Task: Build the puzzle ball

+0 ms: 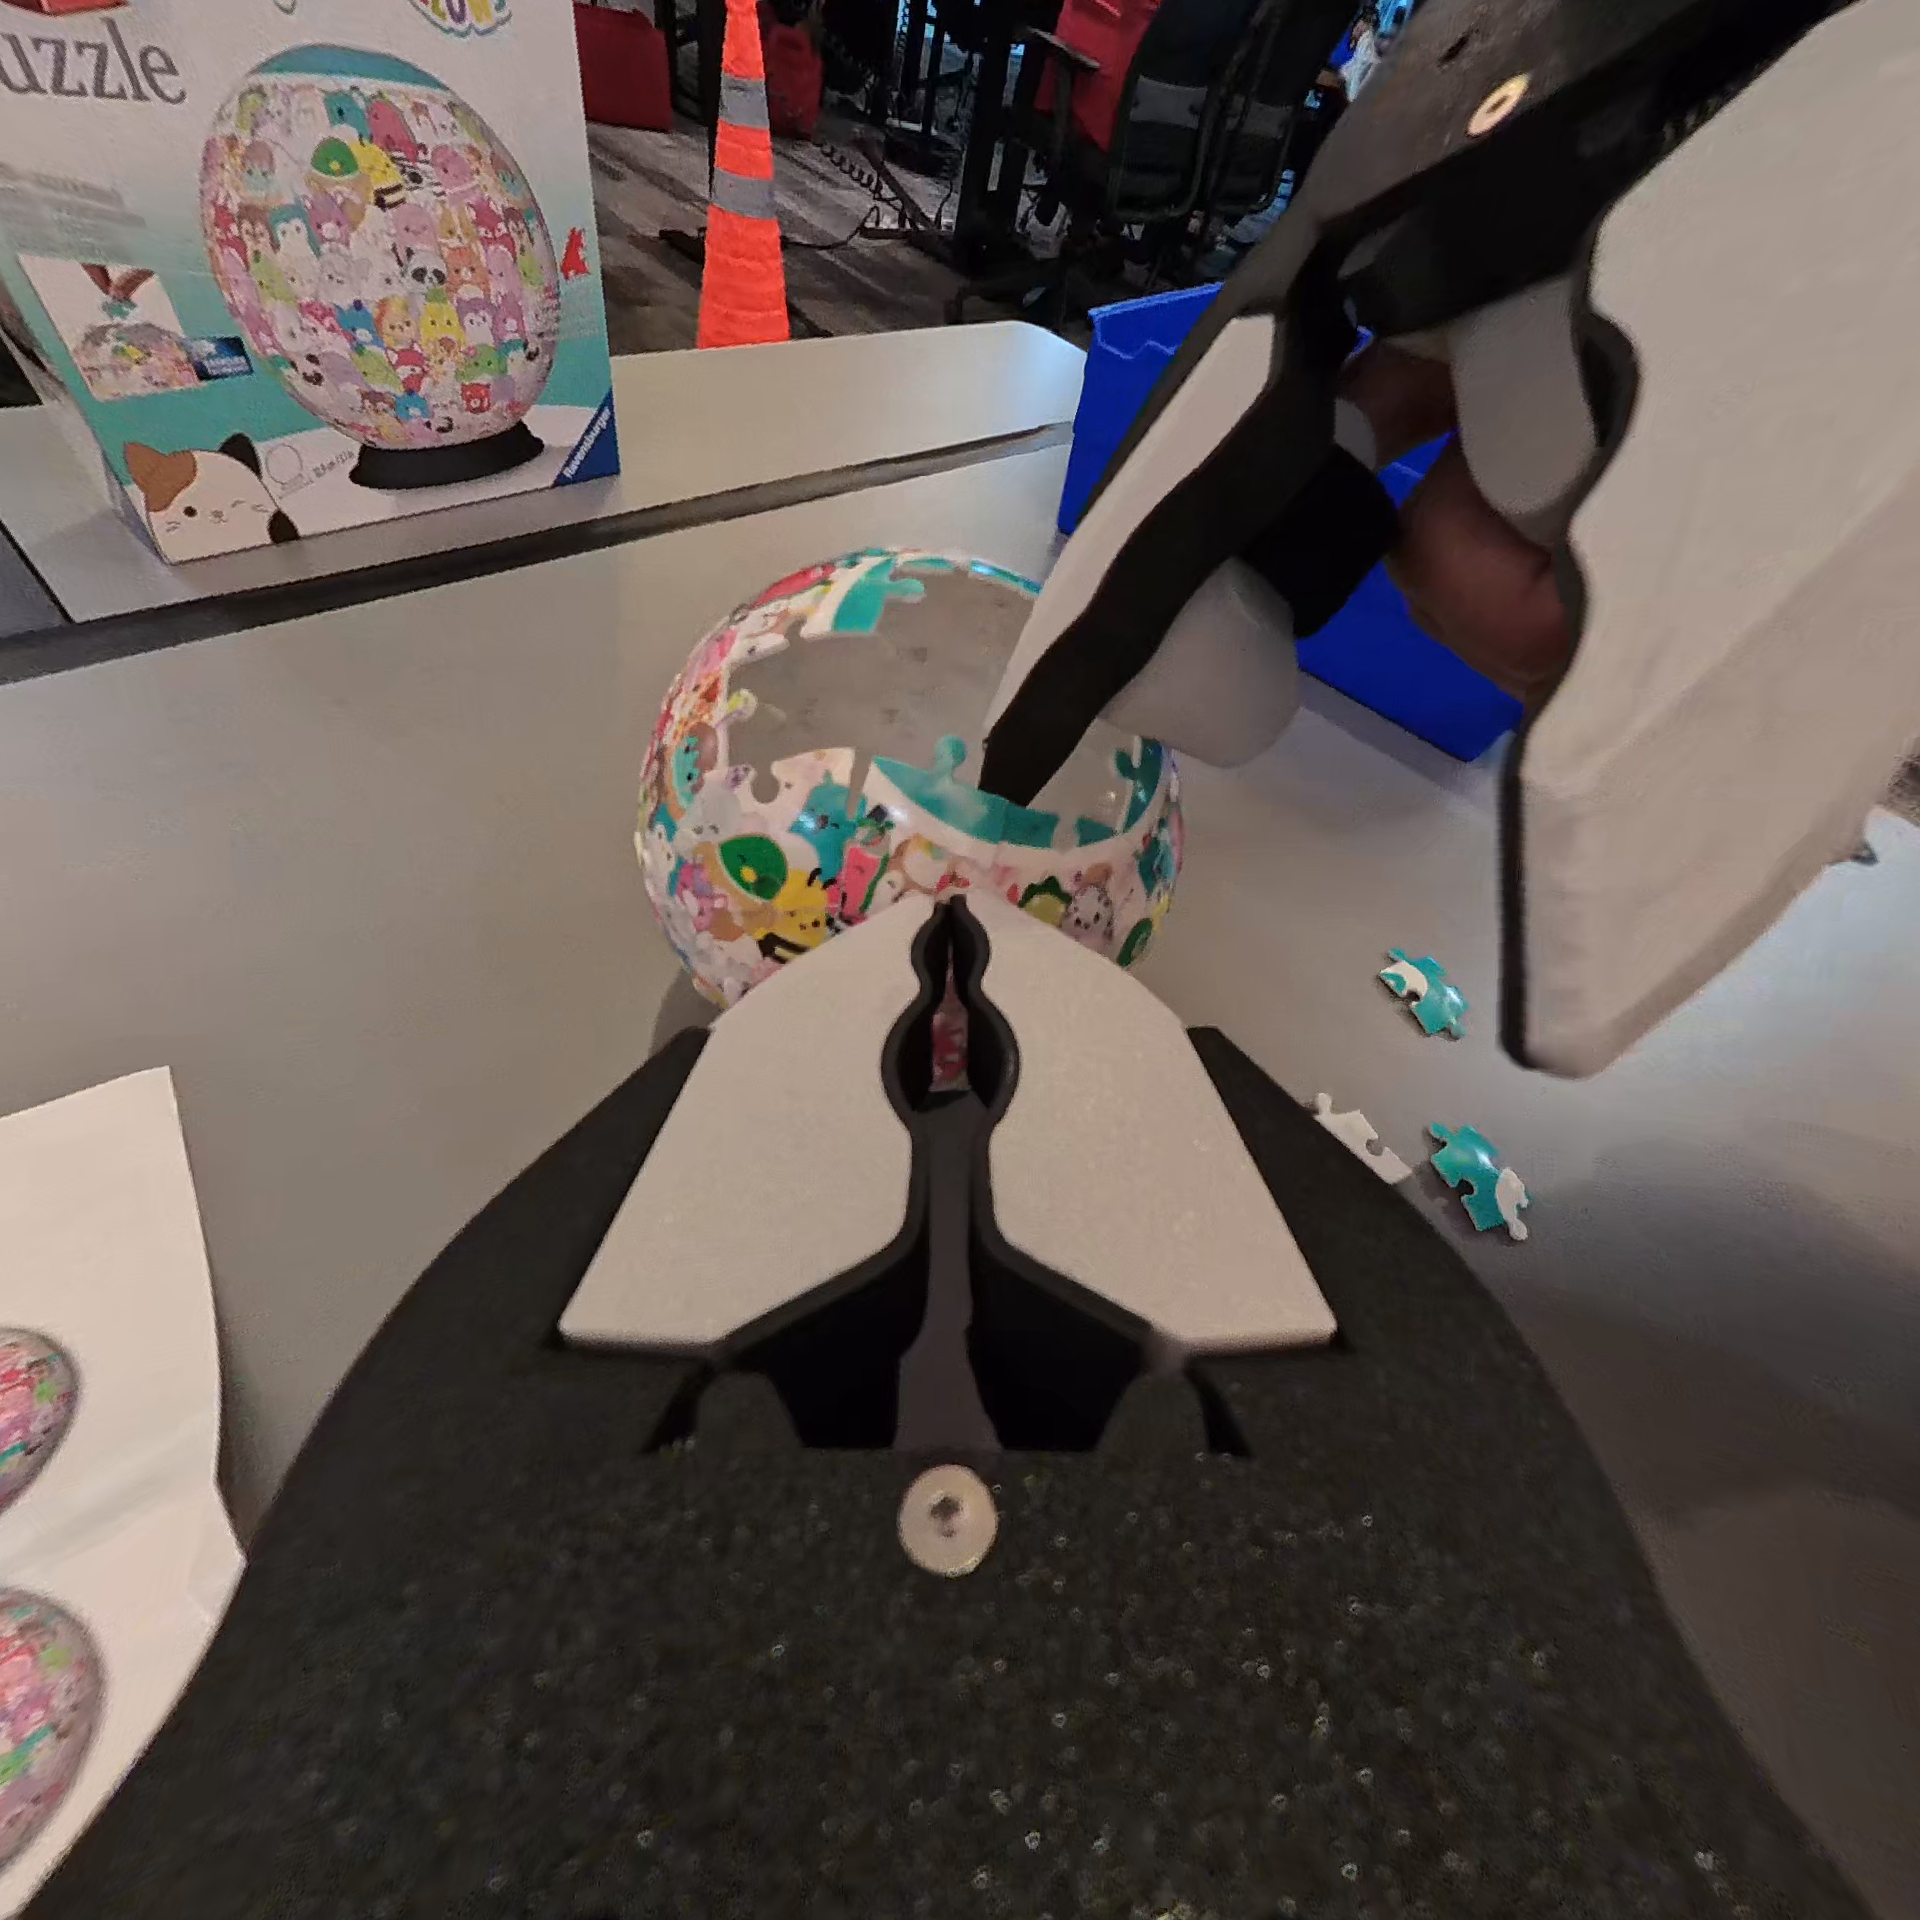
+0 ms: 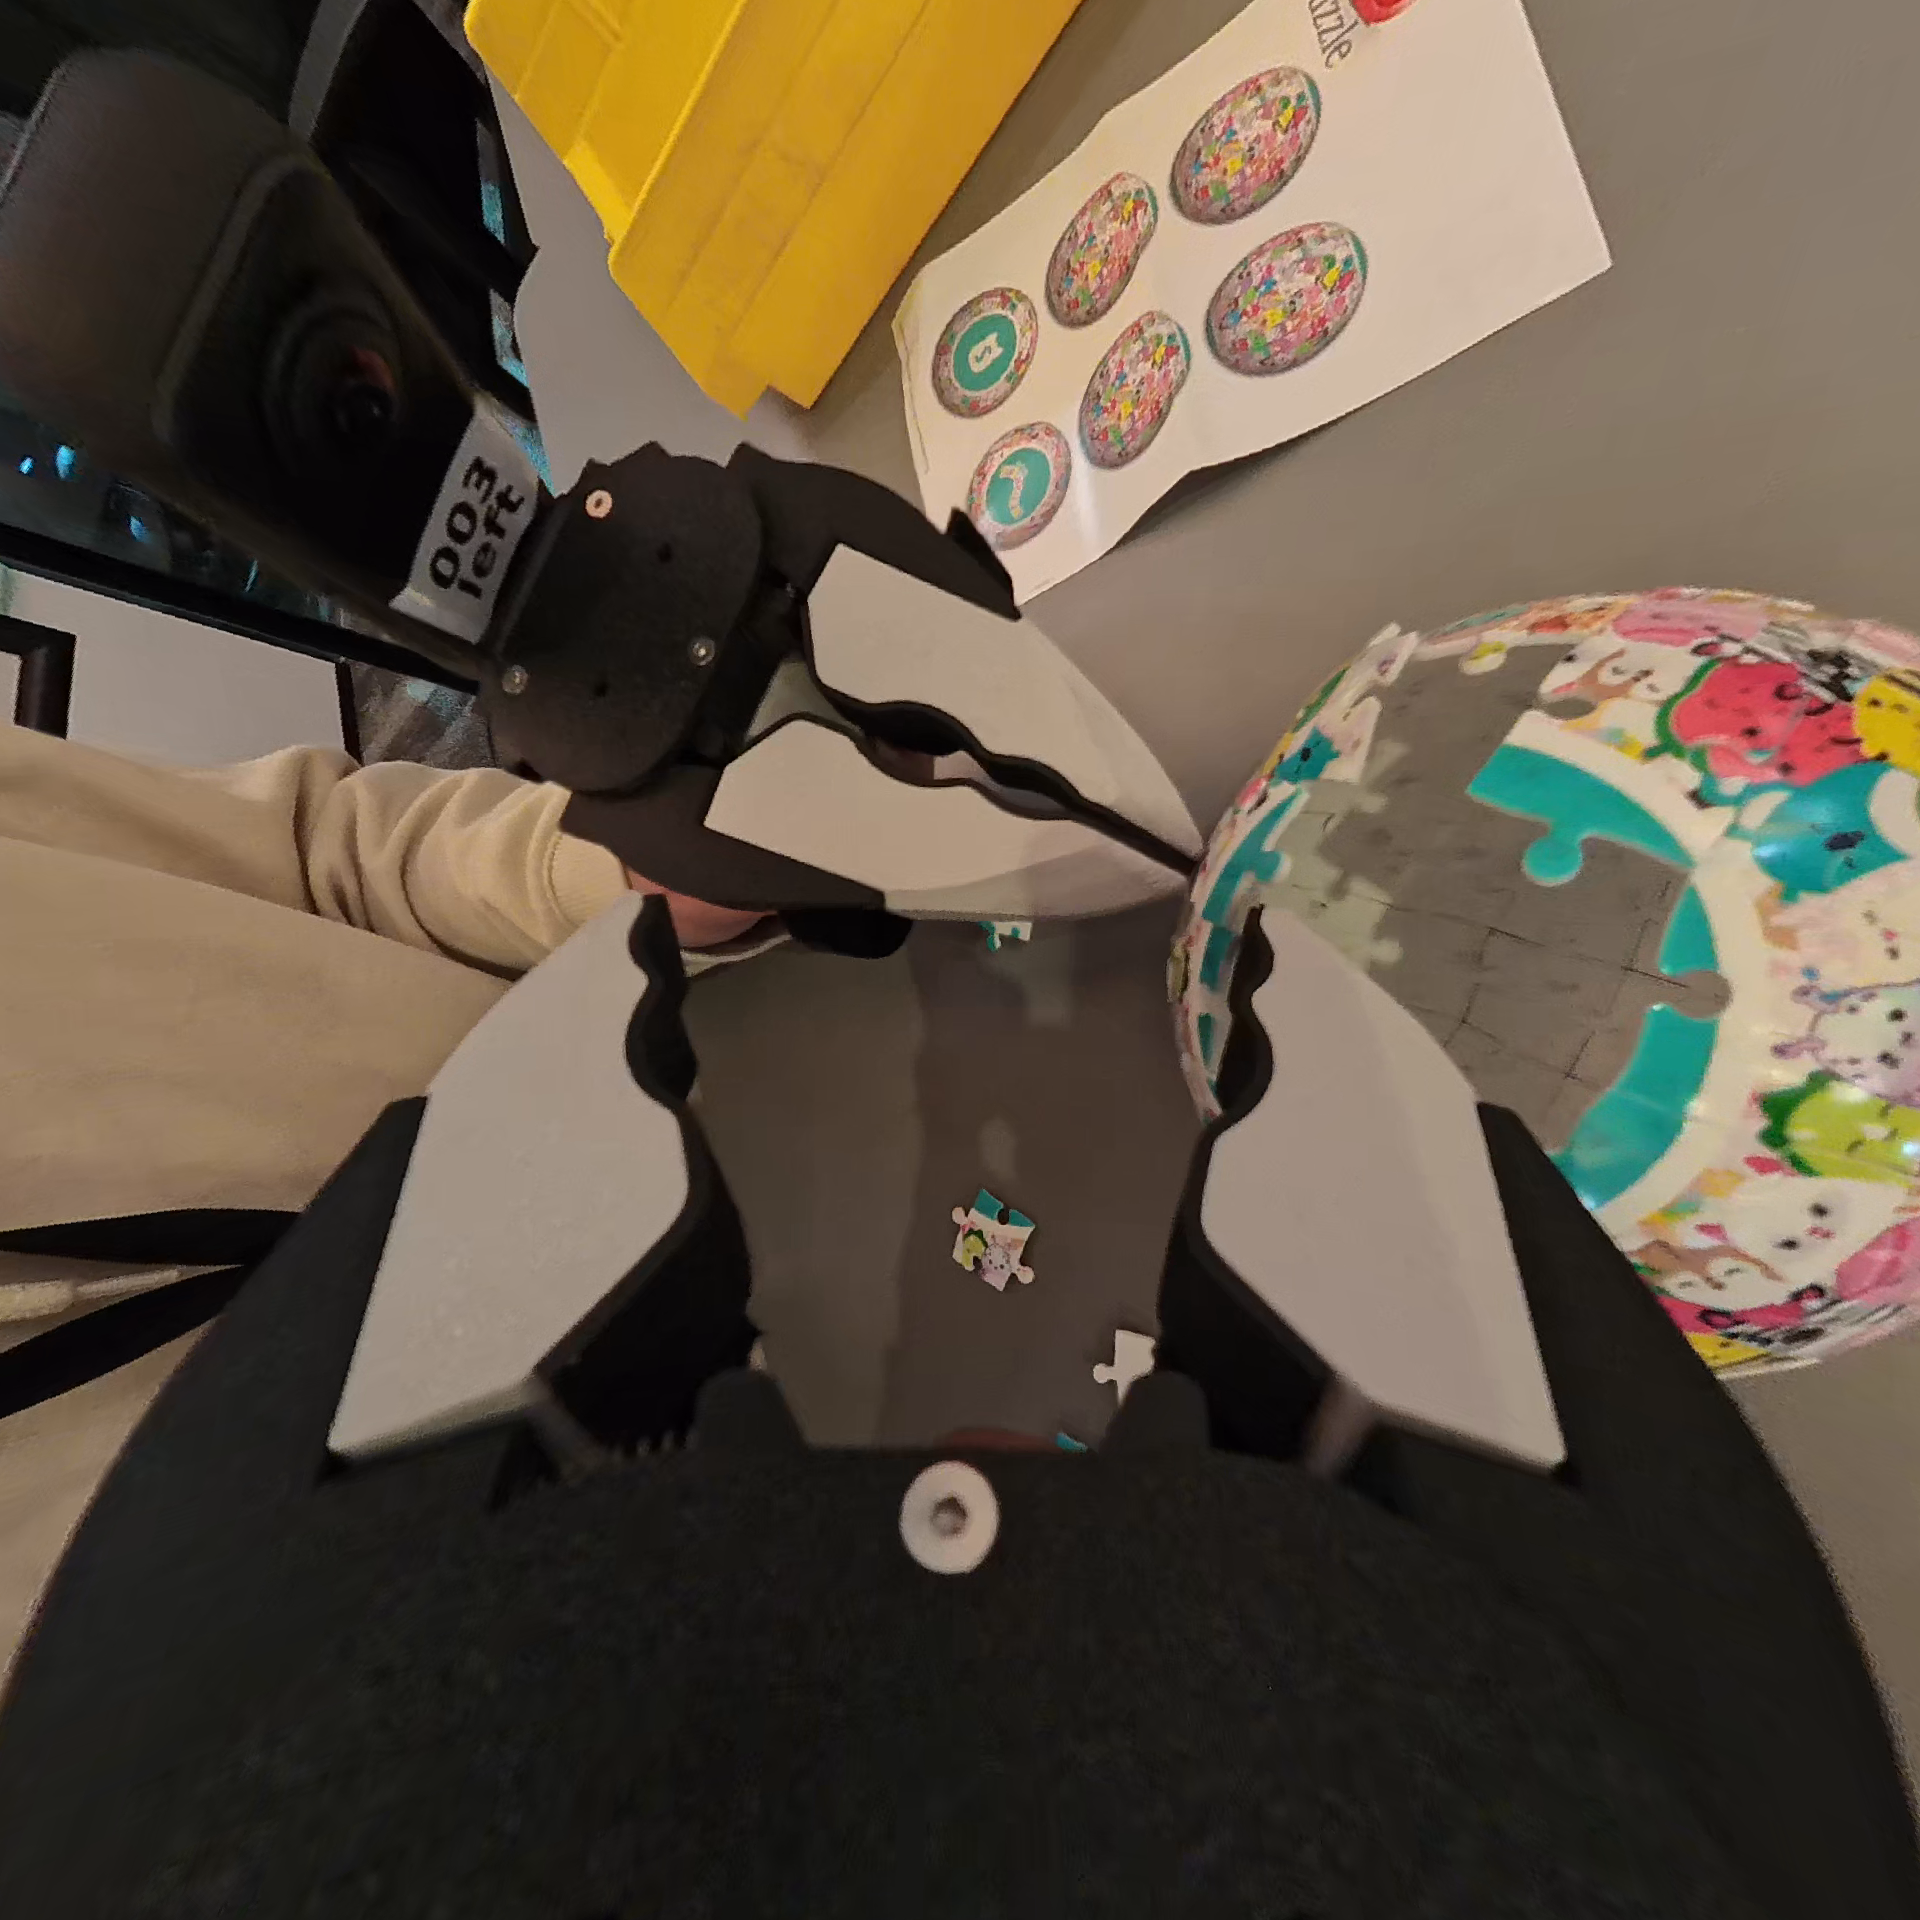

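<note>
Colourful, partly built spherical puzzle ball (image 1: pixel 904 790) on grey table (image 1: pixel 312 831)
Left gripper (image 1: pixel 951 914) pressed together against ball; right gripper (image 2: pixel 951 997) spread, one fingertip (image 1: pixel 1003 774) at open rim

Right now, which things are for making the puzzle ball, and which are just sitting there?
For the job:
- puzzle ball
- loose pieces
- left gripper, shut
- right gripper, open
- picture sheet
- puzzle box

Just sitting there:
- blue bin
- yellow bin
- orange cone
</note>
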